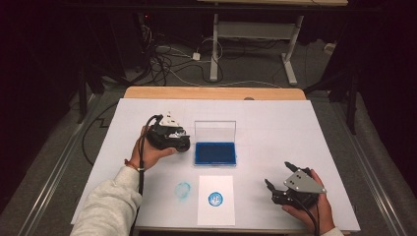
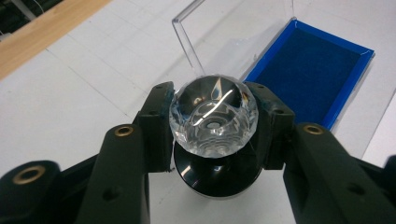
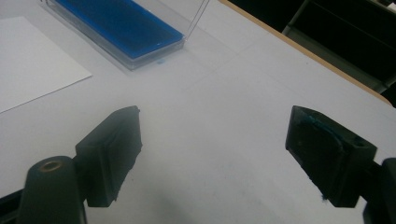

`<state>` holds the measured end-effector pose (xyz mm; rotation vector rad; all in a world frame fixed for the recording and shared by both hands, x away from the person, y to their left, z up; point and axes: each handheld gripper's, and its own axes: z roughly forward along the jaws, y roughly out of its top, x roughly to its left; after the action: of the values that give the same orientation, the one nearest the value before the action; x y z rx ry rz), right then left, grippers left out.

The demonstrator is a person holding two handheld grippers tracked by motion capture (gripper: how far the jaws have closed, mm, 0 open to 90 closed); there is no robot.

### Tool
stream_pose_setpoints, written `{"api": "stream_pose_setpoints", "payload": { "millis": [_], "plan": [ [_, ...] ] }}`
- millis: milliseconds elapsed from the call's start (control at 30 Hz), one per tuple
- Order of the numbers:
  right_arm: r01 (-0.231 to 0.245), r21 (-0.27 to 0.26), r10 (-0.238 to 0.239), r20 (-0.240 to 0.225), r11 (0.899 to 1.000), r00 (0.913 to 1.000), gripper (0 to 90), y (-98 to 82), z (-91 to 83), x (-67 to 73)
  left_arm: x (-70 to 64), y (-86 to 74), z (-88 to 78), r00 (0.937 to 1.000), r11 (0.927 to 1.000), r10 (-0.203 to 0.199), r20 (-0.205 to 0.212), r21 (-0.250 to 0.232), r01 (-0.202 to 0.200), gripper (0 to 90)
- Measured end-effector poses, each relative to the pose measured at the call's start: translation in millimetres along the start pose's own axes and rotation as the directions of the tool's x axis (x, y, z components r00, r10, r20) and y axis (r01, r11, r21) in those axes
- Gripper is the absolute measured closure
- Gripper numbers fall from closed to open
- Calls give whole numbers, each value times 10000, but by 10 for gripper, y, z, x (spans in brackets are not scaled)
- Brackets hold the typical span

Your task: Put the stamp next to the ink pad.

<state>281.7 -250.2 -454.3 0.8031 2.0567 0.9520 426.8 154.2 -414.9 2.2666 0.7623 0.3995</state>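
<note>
My left gripper [image 1: 178,140] is shut on a round stamp [image 2: 214,116] with a clear faceted top and a black base, held just left of the blue ink pad [image 1: 215,153]. The pad [image 2: 310,70] lies in a clear case with its lid [image 1: 215,131] standing open. A white sheet of paper [image 1: 216,199] near the front edge bears a round blue stamp print [image 1: 215,198]. My right gripper [image 1: 278,183] rests at the front right, its jaws wide apart with nothing between them; its fingers [image 3: 112,154] hover over bare table.
A blue ink smudge [image 1: 183,191] marks the white table cover [image 1: 275,128] left of the paper. The wooden table edge [image 1: 211,93] runs along the back. Beyond it are cables and a desk frame [image 1: 251,44] on the floor.
</note>
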Motion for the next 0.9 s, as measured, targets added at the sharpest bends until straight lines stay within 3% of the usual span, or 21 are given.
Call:
{"api": "stream_pose_setpoints", "payload": {
  "millis": [900],
  "plan": [
    [128, 158, -126, -166, 9998, 9998, 189, -8, 21, 18, -77, -126, 220, 9999, 9977, 51, 109, 671, -58, 542]
  ]
}}
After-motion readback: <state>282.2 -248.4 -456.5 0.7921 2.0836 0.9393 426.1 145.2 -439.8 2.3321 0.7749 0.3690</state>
